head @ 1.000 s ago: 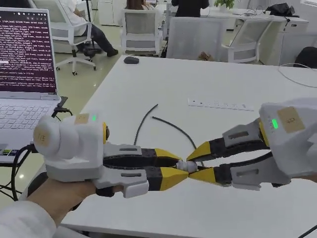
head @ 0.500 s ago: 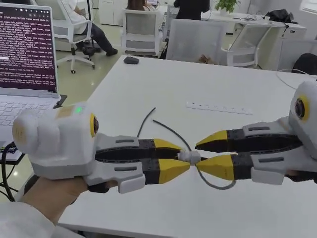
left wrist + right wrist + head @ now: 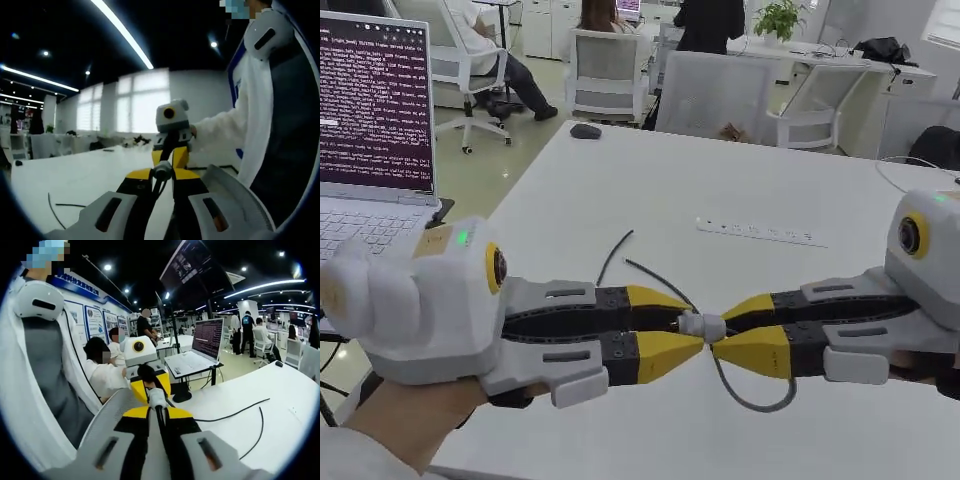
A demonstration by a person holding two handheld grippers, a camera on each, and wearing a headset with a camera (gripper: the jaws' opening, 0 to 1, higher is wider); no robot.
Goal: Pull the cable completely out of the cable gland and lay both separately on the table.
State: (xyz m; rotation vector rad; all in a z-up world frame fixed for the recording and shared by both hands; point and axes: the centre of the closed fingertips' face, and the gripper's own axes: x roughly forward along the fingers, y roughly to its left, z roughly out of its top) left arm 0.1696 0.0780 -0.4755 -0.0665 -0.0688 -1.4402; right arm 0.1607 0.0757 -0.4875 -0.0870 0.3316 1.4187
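Whitish cable gland (image 3: 701, 326) hangs above the desk (image 3: 770, 180) in the head view, pinched between left tongs (image 3: 672, 335) and right tongs (image 3: 732, 336) meeting tip to tip, its dark cable (image 3: 752, 402) looping below. Left gripper view: tongs clamped on the gland. Right gripper view: tongs closed, probably on the cable beside it. I'd pull straight apart, steadily.

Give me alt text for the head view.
Two grippers meet tip to tip over a white table: the left gripper clamps a gland, the right gripper the grey cable looping below. A laptop stands at left.
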